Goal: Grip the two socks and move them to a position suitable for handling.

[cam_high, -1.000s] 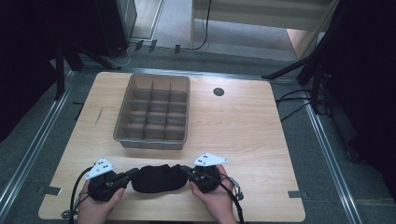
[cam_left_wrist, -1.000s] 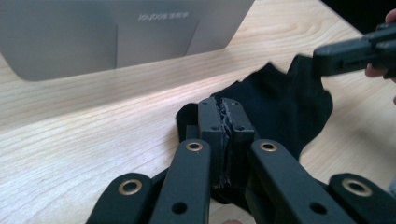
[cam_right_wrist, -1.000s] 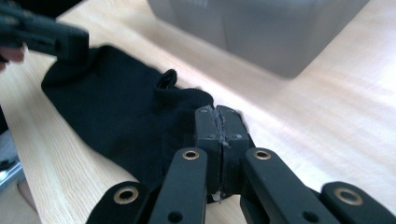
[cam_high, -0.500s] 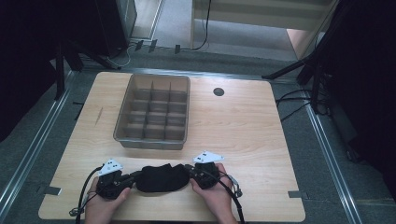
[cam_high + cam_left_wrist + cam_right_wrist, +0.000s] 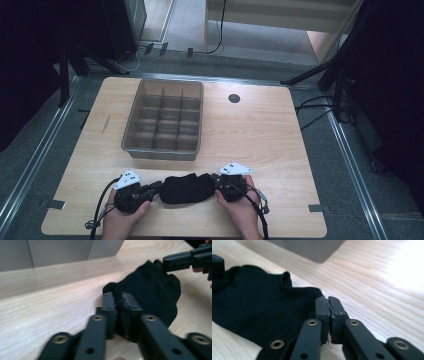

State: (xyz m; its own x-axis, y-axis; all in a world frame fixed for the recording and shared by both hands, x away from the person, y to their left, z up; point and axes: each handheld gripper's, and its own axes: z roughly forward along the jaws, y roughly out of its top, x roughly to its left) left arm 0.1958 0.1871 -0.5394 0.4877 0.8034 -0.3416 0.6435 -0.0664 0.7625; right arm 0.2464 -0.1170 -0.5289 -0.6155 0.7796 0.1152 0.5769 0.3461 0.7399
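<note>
Broad wooden bench (image 5: 260,135), seen from the high view. Toward its far left, a grey tray (image 5: 160,154) split into 12 compartments. Near the front edge, just short of the tray, a black cloth (image 5: 187,187) lying flat on the wood, stretched sideways between the 2 grippers.

Coming in from the bottom edge: left hand (image 5: 122,215) and right hand (image 5: 240,207), both low over the bench, each wrapped round its tool and turned inward to face the other. Left gripper (image 5: 155,187) level at the cloth's left end, right gripper (image 5: 216,182) level at its right end.

Left fingers (image 5: 110,310): having just been opening, now parted by a narrow gap, with a dark fold of the cloth sitting loosely in that gap. Right fingers (image 5: 322,312): also just been opening, yet almost together, with a thin seam between them. Cloth's corner touching the finger nearer to it; cannot tell whether any fabric is pinched in the seam.
</note>
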